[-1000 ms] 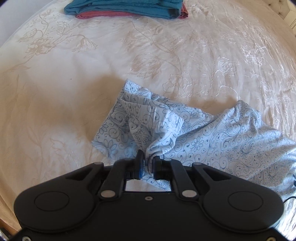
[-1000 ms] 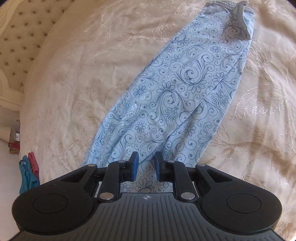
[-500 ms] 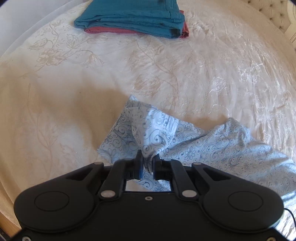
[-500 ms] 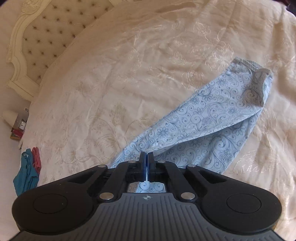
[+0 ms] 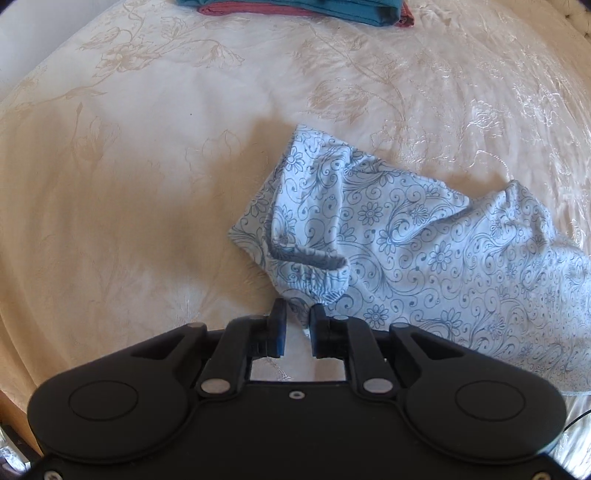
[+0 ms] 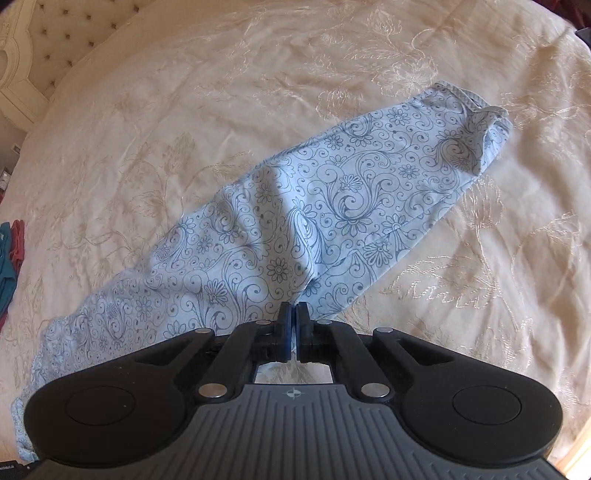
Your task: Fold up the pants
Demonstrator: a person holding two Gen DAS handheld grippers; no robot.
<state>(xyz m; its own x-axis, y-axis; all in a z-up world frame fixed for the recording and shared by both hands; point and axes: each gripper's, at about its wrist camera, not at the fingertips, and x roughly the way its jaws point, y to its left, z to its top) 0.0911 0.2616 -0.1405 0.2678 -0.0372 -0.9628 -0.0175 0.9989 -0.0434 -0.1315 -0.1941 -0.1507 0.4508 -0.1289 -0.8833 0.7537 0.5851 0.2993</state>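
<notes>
Beside the pants (image 5: pixel 424 254) on the bed (image 5: pixel 147 166), our left gripper (image 5: pixel 295 325) just loosened around the waistband while our right gripper (image 6: pixel 294 325) pinches fabric, risking a dropped, lopsided fold.

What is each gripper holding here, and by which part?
The right gripper is shut on the long side edge of the light-blue floral pants. The left gripper, its jaws just opening, has fabric below the elastic waistband between them, apparently released.

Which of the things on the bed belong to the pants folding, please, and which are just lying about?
In the job:
- blue patterned pants
- left gripper, jaws just opened, fabric between them
- right gripper, shut on the pants

Lying about:
- folded teal and red clothes
- tufted headboard
</notes>
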